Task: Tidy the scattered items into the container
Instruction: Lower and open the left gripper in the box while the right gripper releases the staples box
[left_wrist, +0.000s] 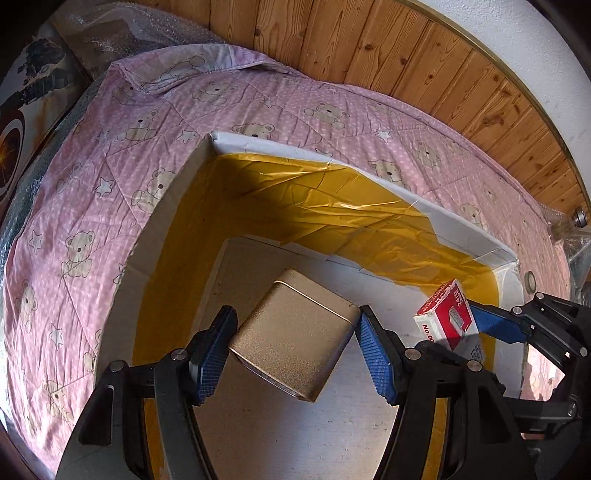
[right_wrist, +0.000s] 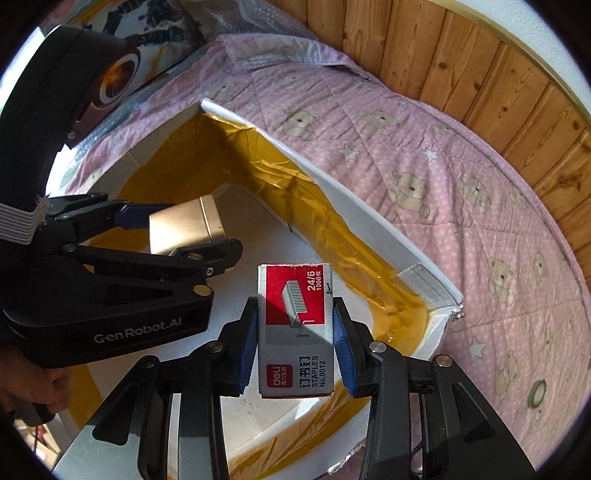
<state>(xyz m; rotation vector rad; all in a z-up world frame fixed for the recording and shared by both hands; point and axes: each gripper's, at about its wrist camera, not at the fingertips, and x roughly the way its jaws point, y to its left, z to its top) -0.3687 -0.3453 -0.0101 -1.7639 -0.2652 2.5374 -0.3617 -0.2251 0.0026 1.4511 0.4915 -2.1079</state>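
Two hand-held claws hang over a shallow white cardboard box lined with yellow tape (left_wrist: 388, 218), which sits on a bed under a pink quilt printed with teddy bears (left_wrist: 122, 173), toward the quilt's wood-panelled far edge. The left claw (left_wrist: 295, 350) is clamped on a gold rectangular metal tin (left_wrist: 295, 332), its blue pads pressing two opposite sides, with the tin held tilted above the box's pale floor. The right claw (right_wrist: 295, 339) is closed on a small red-and-grey cardboard box of staples (right_wrist: 297, 325), held label-up over the box's near right corner. As far as either view shows, the box floor itself holds nothing yet; parts of it are hidden behind the claws and their loads. The task appears to stand at the drop-off stage for both items: each is already carried over the container, and release is what remains. At least one more piece seems left outside, a small ring-shaped roll of tape (right_wrist: 536, 393) lying on the quilt just beyond the box's right wall. A hand (right_wrist: 40, 387) grips the left tool's handle at the frame edge.
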